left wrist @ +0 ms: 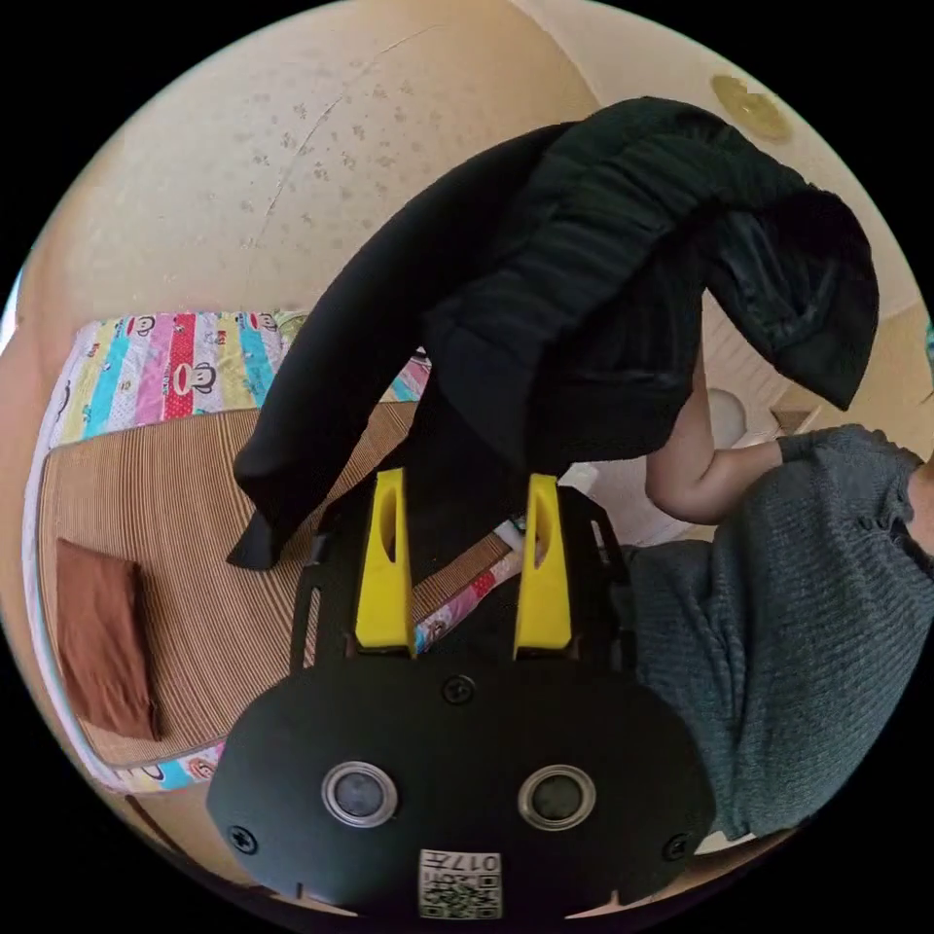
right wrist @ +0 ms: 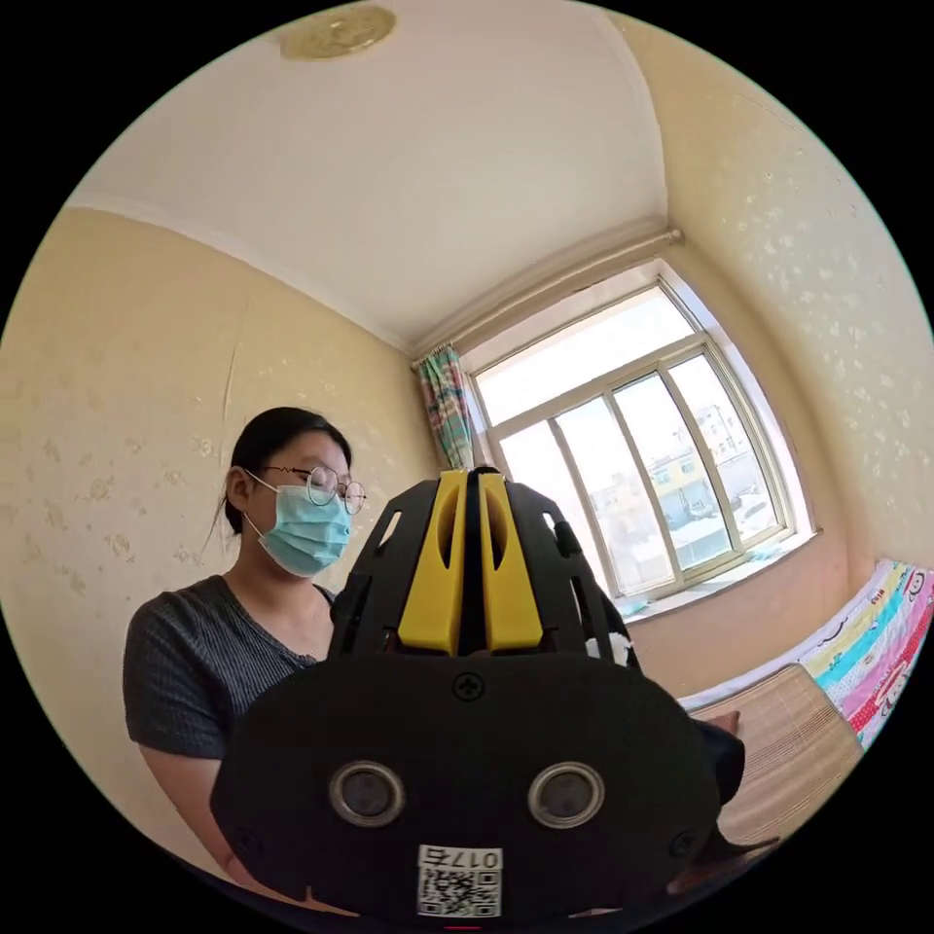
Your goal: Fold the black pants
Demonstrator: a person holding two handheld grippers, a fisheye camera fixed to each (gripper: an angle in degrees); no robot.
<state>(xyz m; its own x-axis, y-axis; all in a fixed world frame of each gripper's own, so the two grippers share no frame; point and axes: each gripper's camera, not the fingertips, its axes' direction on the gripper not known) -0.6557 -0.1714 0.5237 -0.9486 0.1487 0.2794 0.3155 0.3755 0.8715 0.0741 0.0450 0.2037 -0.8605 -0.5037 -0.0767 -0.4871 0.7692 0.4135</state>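
In the left gripper view my left gripper [left wrist: 465, 506] stands spread apart, the black pants [left wrist: 584, 321] hanging in the air just beyond it, above the striped mat [left wrist: 185, 545]. In the right gripper view my right gripper [right wrist: 471, 486] is clenched with its jaws nearly touching, and whether they pinch cloth I cannot tell; the window [right wrist: 632, 457] lies far behind.

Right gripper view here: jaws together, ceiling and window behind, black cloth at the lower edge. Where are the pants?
Observer: Left gripper view has the black pants held up in the air, bunched over the person's raised arm.
Operator: Left gripper on them?
Observer: Left gripper has its jaws apart, with black cloth between them; whether they pinch it is unclear.
Operator: Anything on the mat?
Observer: A folded brown cloth lies on the woven mat.
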